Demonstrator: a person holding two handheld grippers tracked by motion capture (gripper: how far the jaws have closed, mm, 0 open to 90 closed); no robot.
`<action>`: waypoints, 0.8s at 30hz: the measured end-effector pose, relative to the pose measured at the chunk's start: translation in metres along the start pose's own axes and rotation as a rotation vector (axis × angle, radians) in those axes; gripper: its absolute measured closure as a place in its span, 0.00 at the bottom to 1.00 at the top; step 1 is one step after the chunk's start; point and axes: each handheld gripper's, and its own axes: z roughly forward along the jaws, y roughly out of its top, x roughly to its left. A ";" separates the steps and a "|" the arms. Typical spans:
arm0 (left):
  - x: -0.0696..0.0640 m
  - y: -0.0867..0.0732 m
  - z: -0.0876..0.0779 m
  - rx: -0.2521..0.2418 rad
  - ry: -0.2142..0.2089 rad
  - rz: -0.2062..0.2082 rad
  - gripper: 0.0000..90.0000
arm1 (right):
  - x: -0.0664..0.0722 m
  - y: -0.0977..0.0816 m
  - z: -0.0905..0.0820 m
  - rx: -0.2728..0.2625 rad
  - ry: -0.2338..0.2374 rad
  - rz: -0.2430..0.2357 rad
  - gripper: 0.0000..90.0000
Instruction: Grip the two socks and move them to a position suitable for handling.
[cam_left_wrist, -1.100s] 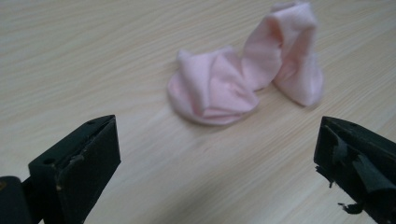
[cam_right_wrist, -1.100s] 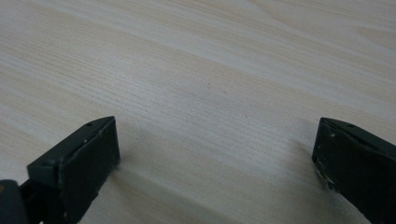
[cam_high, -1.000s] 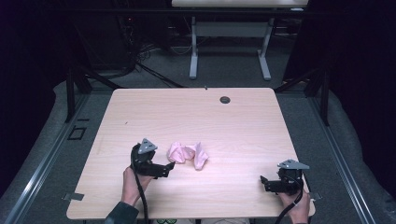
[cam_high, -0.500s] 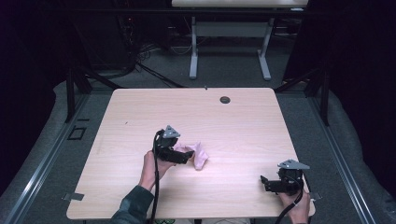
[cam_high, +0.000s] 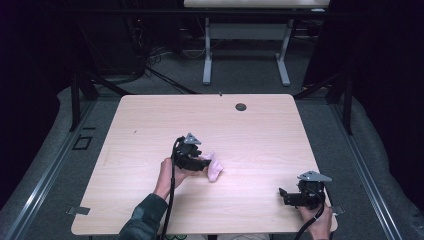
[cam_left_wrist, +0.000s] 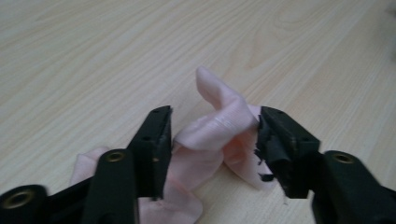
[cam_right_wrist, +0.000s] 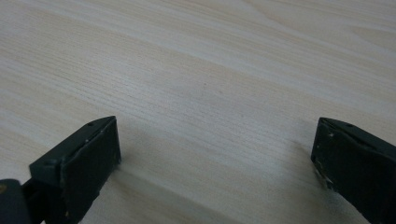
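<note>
A crumpled pink cloth (cam_high: 216, 167) lies near the middle of the light wooden table (cam_high: 150, 125). My left gripper (cam_high: 204, 163) is down on the cloth's left part. In the left gripper view a raised fold of the cloth (cam_left_wrist: 219, 130) stands between the two black jaws of that gripper (cam_left_wrist: 214, 135), which are partly apart and touch the fold on both sides. My right gripper (cam_high: 283, 196) rests near the table's front right corner, far from the cloth. Its jaws (cam_right_wrist: 215, 154) are wide apart over bare wood.
A small dark round grommet (cam_high: 241, 106) sits near the table's far edge. Beyond the table, on the dark floor, stand the white legs of another table (cam_high: 245, 55). Metal rails (cam_high: 47, 170) run along both sides.
My left gripper moved right from the table's front left onto the pink cloth and now straddles a fold of it. The right gripper has stayed still.
</note>
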 end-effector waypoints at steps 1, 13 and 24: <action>0.000 0.000 0.001 0.001 -0.006 -0.004 0.60 | 0.000 0.000 0.000 0.001 -0.001 0.001 0.01; -0.006 -0.003 0.006 -0.028 -0.014 0.017 0.99 | 0.000 0.000 0.000 0.000 -0.001 0.001 0.01; -0.020 -0.003 -0.020 -0.075 -0.010 0.062 0.99 | 0.000 0.000 0.000 0.000 0.000 0.001 0.01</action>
